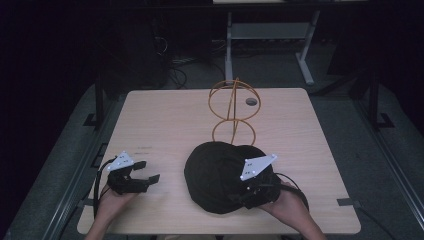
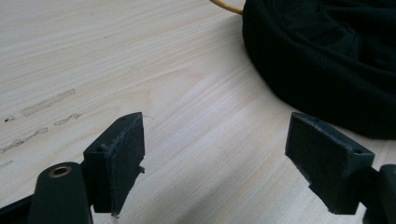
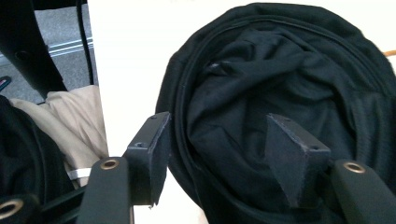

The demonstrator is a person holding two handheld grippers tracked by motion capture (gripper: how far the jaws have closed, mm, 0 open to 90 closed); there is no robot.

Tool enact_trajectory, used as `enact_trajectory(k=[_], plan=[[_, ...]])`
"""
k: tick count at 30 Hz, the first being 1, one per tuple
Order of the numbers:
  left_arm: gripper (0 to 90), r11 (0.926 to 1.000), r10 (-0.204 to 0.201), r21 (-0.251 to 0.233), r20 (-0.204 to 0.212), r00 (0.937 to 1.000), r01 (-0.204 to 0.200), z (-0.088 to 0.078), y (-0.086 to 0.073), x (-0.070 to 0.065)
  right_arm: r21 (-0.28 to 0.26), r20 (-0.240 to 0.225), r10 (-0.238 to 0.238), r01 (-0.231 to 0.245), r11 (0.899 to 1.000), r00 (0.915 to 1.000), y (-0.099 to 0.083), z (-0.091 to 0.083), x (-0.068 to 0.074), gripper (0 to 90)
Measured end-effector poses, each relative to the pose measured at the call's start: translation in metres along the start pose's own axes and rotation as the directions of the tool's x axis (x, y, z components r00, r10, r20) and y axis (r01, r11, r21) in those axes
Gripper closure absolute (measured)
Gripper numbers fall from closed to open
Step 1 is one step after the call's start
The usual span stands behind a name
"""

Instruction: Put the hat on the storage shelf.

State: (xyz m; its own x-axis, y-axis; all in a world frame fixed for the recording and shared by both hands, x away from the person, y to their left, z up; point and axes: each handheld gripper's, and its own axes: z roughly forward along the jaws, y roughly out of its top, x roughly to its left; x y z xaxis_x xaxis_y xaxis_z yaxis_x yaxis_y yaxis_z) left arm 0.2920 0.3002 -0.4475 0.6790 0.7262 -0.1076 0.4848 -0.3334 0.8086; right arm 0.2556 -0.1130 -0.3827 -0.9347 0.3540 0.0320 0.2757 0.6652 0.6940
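Right gripper sits spread over the near rim of the black hat, one jaw inside, probably about to pinch it; left gripper waits open over bare table, and the wire stand behind likely gets the hat next

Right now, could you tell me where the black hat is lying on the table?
In the high view the black hat lies on the table right of centre near its front edge, just in front of the orange wire stand, with the right gripper over its right side.
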Motion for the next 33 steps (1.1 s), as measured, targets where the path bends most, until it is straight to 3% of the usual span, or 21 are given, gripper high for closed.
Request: enact_trajectory(k=[5, 12, 20, 28, 33], plan=[[19.7, 1.0000, -0.002, 0.001, -0.002, 1.0000, 0.002, 0.000, 0.000, 0.000, 0.017, -0.024, -0.033, 0.034, 0.999, 0.9991, 0.007, 0.012, 0.005, 46.1], [19.7, 1.0000, -0.003, -0.007, 0.004, 1.0000, 0.003, 0.000, 0.000, 0.000, 0.056, -0.041, -0.046, 0.048, 0.997, 0.9981, 0.017, 0.030, 0.011, 52.9], [19.7, 1.0000, -0.005, -0.009, 0.008, 1.0000, 0.005, 0.000, 0.000, 0.000, 0.088, -0.057, -0.052, 0.057, 0.995, 0.9970, 0.019, 0.046, 0.012, 53.6], [19.7, 1.0000, 0.002, -0.004, 0.009, 1.0000, -0.002, 0.001, 0.000, -0.001, 0.122, -0.062, -0.051, 0.059, 0.991, 0.9968, 0.020, 0.061, 0.014, 57.8], [19.7, 1.0000, 0.008, -0.002, 0.010, 0.9999, -0.008, 0.001, 0.001, -0.001, 0.157, -0.040, -0.081, 0.086, 0.984, 0.9960, 0.020, 0.069, 0.018, 59.7]])
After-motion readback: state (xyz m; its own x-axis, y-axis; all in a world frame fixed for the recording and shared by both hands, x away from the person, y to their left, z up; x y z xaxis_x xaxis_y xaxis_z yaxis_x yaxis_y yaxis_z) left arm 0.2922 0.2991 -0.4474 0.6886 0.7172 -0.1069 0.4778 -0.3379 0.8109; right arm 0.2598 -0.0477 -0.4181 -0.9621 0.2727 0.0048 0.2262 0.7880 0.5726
